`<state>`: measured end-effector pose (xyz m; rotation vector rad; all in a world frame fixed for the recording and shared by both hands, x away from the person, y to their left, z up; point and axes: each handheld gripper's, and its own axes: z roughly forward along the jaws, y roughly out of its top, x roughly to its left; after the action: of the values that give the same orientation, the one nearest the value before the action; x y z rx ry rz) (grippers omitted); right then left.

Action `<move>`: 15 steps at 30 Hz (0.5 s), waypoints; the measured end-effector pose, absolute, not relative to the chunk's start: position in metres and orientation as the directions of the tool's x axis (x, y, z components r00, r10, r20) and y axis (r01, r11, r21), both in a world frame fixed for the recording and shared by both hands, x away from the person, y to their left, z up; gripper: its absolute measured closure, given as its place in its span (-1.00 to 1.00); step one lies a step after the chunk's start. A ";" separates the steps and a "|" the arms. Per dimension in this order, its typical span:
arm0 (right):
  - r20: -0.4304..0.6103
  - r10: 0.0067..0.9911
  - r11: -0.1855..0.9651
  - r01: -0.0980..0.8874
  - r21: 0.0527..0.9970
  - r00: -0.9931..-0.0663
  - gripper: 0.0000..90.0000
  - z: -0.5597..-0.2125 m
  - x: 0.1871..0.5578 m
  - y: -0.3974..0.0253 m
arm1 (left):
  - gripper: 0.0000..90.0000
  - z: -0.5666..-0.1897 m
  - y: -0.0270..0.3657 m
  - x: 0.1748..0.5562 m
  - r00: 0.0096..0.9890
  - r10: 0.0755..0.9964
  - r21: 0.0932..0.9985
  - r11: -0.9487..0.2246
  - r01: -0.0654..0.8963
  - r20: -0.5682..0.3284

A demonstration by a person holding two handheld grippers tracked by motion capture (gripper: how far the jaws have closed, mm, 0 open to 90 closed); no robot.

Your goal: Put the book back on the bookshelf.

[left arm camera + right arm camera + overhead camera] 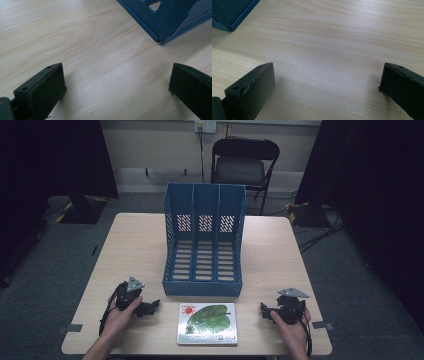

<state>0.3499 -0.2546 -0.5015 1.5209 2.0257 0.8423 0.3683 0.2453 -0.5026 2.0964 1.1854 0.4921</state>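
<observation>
Left tongs (154,305) sit low on the table (135,250), jaws spread wide, nothing between them but bare wood. Right tongs (263,309) mirror them on the far side, jaws just as wide and empty. Between the two, near the front edge, lies the book (207,323), flat, green leaf cover up, clear of both tongs. Just behind it stands the blue file rack (204,240), three slots open to the front; its corner shows in both gripper views.
</observation>
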 end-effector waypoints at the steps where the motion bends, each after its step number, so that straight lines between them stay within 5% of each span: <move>1: -0.006 0.961 0.197 0.674 0.712 -0.275 -1.00 -0.502 0.350 -0.254 | -1.00 -0.503 0.245 0.368 0.515 0.857 0.711 -0.362 0.603 -0.001; 9: -0.004 0.967 0.183 0.678 0.712 -0.256 -1.00 -0.501 0.348 -0.253 | -1.00 -0.503 0.244 0.368 0.507 0.862 0.713 -0.352 0.606 -0.005; 11: -0.004 0.968 0.180 0.676 0.714 -0.253 -0.83 -0.500 0.347 -0.253 | -1.00 -0.502 0.243 0.367 0.498 0.867 0.708 -0.347 0.615 -0.007; 13: 0.004 0.966 0.176 0.671 0.720 -0.257 -0.65 -0.497 0.346 -0.252 | -0.90 -0.500 0.244 0.366 0.476 0.879 0.712 -0.328 0.621 -0.010; 15: 0.008 0.963 0.184 0.680 0.710 -0.269 -0.67 -0.496 0.347 -0.251 | -0.70 -0.498 0.244 0.364 0.470 0.882 0.709 -0.326 0.626 -0.010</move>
<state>0.3466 -0.2512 -0.4960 1.5392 2.0209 0.8485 0.3644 0.2440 -0.4976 2.0668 1.2462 0.5064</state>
